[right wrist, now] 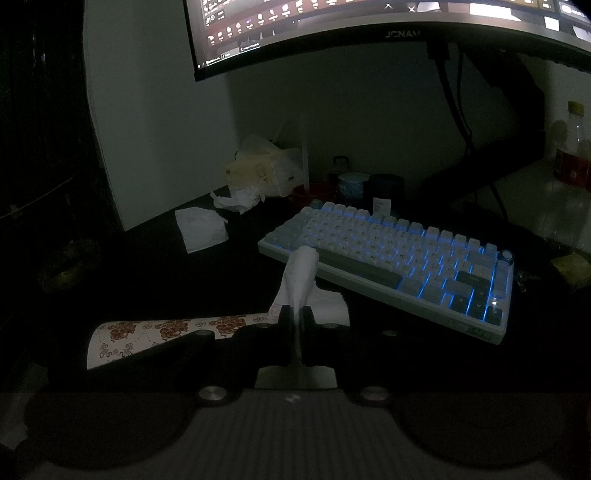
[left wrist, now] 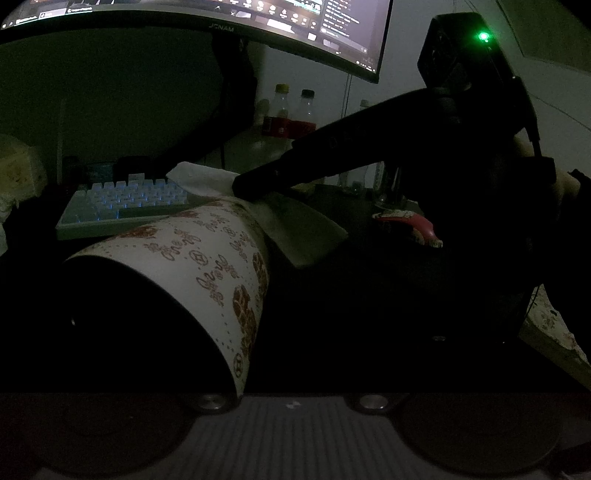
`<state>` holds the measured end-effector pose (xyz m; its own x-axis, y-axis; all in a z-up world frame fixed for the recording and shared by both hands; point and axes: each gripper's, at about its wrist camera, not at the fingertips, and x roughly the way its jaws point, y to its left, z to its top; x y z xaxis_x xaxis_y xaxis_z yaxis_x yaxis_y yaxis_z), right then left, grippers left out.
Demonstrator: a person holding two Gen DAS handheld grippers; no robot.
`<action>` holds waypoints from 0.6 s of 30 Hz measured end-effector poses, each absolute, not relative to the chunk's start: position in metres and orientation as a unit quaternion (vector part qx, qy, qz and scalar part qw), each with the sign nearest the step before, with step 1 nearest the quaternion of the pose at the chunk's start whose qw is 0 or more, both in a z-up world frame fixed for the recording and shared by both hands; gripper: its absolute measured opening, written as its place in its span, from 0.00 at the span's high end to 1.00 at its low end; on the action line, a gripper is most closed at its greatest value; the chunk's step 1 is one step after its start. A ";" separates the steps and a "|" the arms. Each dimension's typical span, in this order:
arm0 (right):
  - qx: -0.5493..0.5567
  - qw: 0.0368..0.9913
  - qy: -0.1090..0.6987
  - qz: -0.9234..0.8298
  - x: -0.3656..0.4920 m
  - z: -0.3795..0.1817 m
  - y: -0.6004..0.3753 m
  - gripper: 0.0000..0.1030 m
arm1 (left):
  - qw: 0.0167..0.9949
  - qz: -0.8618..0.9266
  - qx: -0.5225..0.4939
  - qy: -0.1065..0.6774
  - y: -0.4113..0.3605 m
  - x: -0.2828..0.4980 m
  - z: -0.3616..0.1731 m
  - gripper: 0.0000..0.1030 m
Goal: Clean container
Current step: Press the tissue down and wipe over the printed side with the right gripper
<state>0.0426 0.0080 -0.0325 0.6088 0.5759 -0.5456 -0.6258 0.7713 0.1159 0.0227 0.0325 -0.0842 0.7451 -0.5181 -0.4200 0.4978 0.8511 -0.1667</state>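
Right gripper (right wrist: 297, 314), jaws clamped on the tissue (right wrist: 300, 275), sits at the rim of the container (left wrist: 207, 266) lying sideways in the left jaws' grasp.

We count one patterned paper container (left wrist: 207, 266), one white tissue (right wrist: 299, 275), one backlit keyboard (right wrist: 399, 258), one monitor (right wrist: 369, 26), two capped drink bottles (left wrist: 280, 110), one crumpled paper (right wrist: 236, 199), one flat folded paper (right wrist: 201, 229).
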 end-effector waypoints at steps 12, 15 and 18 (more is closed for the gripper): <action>-0.069 0.864 0.285 0.409 0.009 -0.023 0.034 0.94 | 0.933 -0.274 -0.017 0.232 0.036 0.023 -0.086 0.01; -0.062 0.881 0.292 0.367 0.023 -0.026 0.017 0.94 | 0.933 -0.274 -0.018 0.234 0.038 0.023 -0.086 0.00; -0.059 0.897 0.294 0.324 0.035 -0.029 0.002 0.95 | 0.933 -0.268 -0.004 0.242 0.036 0.024 -0.083 0.04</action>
<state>0.0352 0.0019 -0.0289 0.6167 0.5468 -0.5662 -0.6165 0.7828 0.0844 0.0244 0.0363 -0.0830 0.7395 -0.5014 -0.4492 0.4978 0.8565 -0.1365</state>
